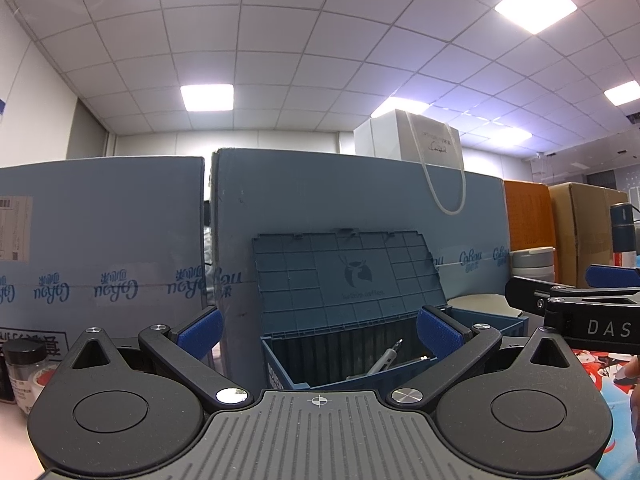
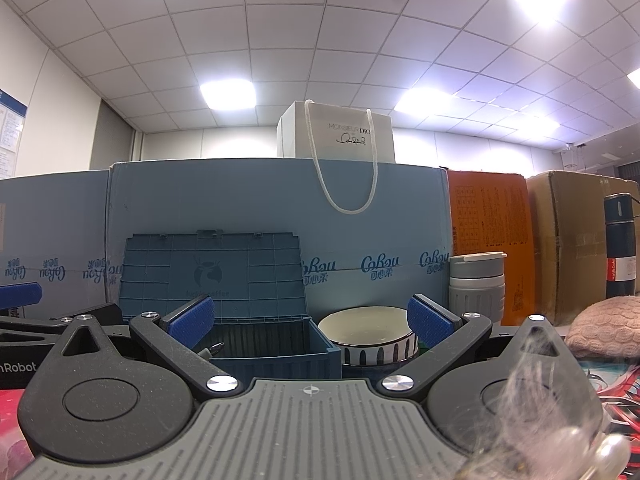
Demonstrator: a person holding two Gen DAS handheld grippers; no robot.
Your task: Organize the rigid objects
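You see an evenly bright room lit by square ceiling panels [image 1: 207, 97] that blow out to white glare with a violet fringe, straight tile lines bowing at the fisheye edges, dark corners, and blurred fluff [image 2: 532, 396] close to the right lens.

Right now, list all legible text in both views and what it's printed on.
"MONSIEUR DIO": white paper bag, rest hidden by the cord handle.
"Cobou" (uncertain): large blue cardboard box.
"Hot&Cold": dark blue flask.
"DAS": black right gripper.
"nRobot": black left gripper.
Blue crate's lid logo text, orange box print: unreadable.
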